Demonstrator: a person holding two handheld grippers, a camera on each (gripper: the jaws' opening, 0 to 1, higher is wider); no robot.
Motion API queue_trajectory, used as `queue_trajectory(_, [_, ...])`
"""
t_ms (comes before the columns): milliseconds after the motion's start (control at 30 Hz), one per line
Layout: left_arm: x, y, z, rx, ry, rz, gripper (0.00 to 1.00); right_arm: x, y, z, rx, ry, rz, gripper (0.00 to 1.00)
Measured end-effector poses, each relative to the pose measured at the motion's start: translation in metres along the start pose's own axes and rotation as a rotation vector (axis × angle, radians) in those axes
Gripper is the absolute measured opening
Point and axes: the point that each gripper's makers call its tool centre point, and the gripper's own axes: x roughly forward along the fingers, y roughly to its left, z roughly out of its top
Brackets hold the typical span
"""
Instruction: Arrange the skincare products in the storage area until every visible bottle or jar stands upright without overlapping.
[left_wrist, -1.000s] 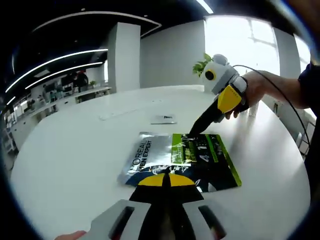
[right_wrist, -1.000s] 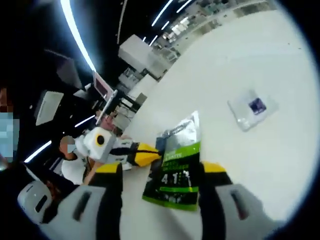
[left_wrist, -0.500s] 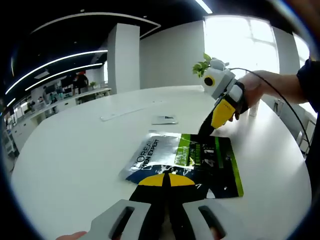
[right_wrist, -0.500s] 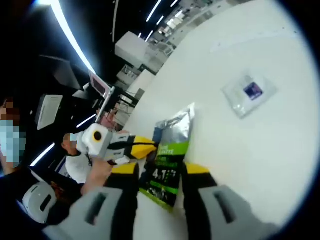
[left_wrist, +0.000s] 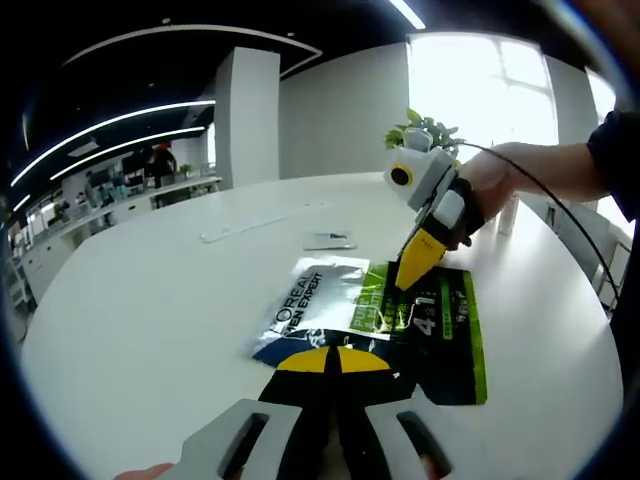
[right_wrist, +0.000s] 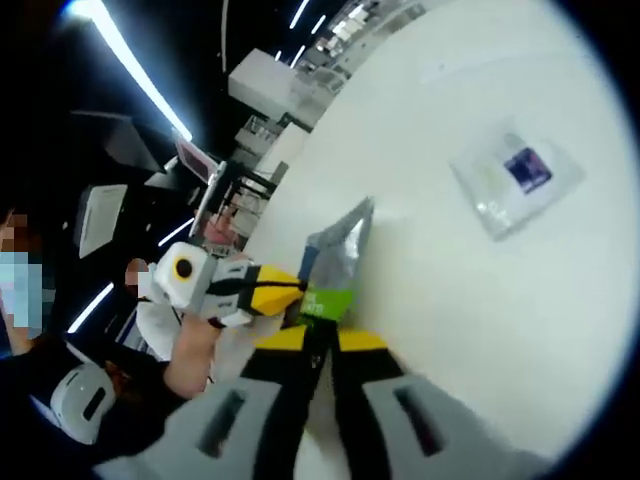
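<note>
A flat silver, green and black L'Oréal Men Expert pouch (left_wrist: 320, 300) lies on the white table (left_wrist: 140, 300). My left gripper (left_wrist: 335, 358) is shut on the pouch's near edge. A hand brings my right gripper (left_wrist: 403, 288) in from the right, its yellow-tipped jaws pinching the green part of the pouch. In the right gripper view the right gripper (right_wrist: 322, 338) is shut on the pouch (right_wrist: 335, 255), whose edge stands up between the jaws. The left gripper (right_wrist: 298, 285), held by a hand, grips the pouch's other end.
A small clear sachet (right_wrist: 515, 180) with a purple label lies apart on the table, seen also as the sachet (left_wrist: 328, 240) beyond the pouch. A long pale strip (left_wrist: 245, 225) lies farther back. A plant (left_wrist: 425, 130) stands at the table's far edge.
The right gripper's jaws have gone from wide open to shut on the pouch. The pouch has turned and its edge has lifted. The left gripper has kept its hold.
</note>
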Motion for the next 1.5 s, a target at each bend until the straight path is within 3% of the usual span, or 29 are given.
queue_trajectory(167, [0.000,0.000,0.000,-0.005,-0.003,-0.002,0.00,-0.002,-0.007,0.006,-0.005,-0.026,-0.005,0.02])
queue_trajectory(233, [0.000,0.000,0.000,-0.005,-0.001,-0.002,0.00,-0.002,-0.009,0.008,-0.065,-0.047,-0.026,0.01])
queue_trajectory(533, [-0.001,-0.004,0.000,-0.003,-0.001,0.000,0.00,-0.001,-0.003,0.000,-0.124,-0.085,-0.095,0.00])
queue_trajectory(900, [-0.005,-0.010,0.003,0.025,0.014,0.010,0.00,-0.009,0.002,-0.004,-0.087,-0.206,-0.134,0.00])
queue_trajectory(1500, [-0.011,-0.008,0.007,0.004,-0.009,0.003,0.00,-0.005,0.008,-0.013,-0.066,-0.236,-0.139,0.00])
